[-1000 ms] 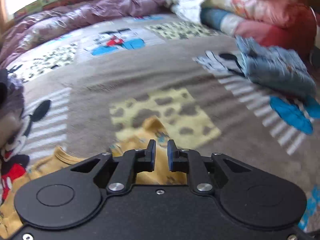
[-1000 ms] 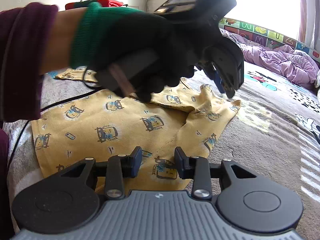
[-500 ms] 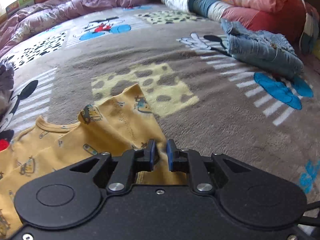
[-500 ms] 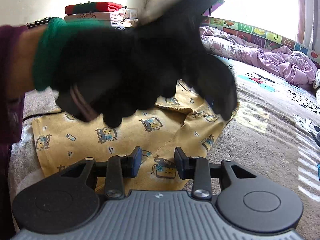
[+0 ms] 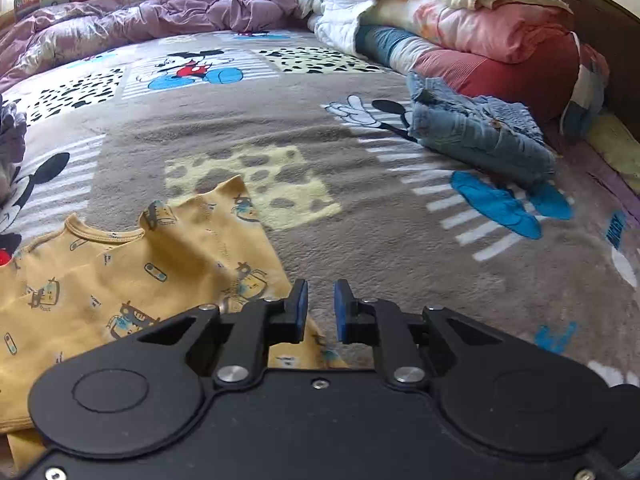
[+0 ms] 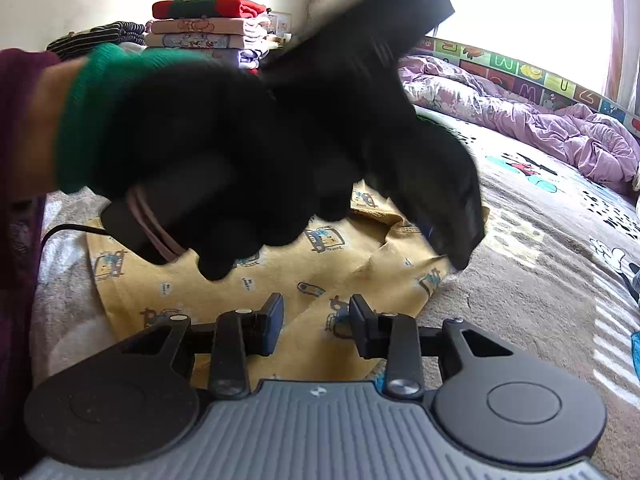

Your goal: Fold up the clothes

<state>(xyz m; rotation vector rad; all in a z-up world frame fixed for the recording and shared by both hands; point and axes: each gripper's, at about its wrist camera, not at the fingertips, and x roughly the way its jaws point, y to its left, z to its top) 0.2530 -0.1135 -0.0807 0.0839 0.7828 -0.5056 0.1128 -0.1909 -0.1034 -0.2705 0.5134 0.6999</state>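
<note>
On the bed (image 5: pixel 360 240) our yellow shirt (image 5: pixel 120 280) lies spread out (printed with little cars). We hold both left tongs (image 5: pixel 321 306) and right tongs (image 6: pixel 316 318) apart and empty, just above its edge.

Left gripper (image 5: pixel 321 307): jaws narrowly parted, nothing between them. Right gripper (image 6: pixel 316 322): jaws wider apart, empty. Black-gloved left hand (image 6: pixel 240 160) ahead of and above right gripper, motion-blurred, green cuff showing.
</note>
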